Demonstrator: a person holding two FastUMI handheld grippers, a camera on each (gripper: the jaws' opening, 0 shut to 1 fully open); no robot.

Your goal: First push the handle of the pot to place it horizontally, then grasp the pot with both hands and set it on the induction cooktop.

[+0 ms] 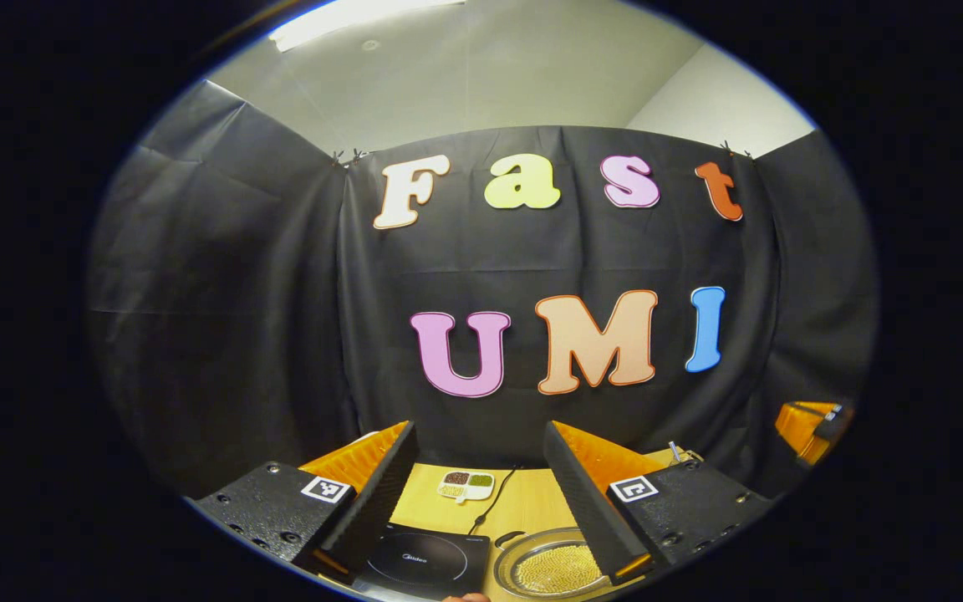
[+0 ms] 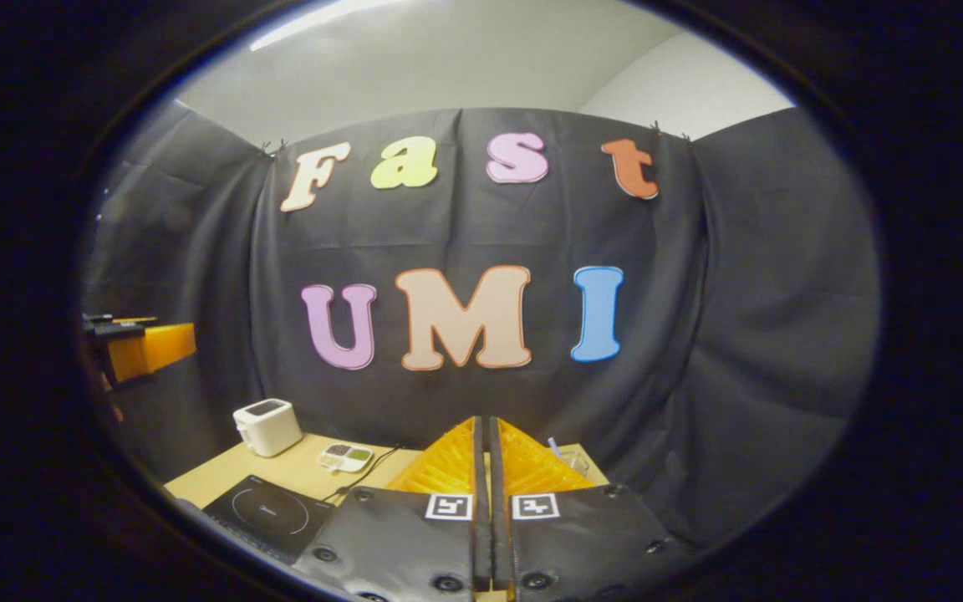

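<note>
While my left gripper [image 1: 479, 468] is hanging with fingers apart above the pot [image 1: 548, 567] and the right gripper [image 2: 486, 451] with fingers together, I'm judging it rigid, slick metal, best clamped at its rim.

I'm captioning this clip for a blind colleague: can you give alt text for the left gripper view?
The left hand-held gripper is held open above a wooden table. Below it lie a black induction cooktop and, to its right, a pot of yellowish grains. A small divided dish sits farther back.

Ceiling light [image 1: 348, 17] glare; dim booth, fisheye-warped edges.
</note>
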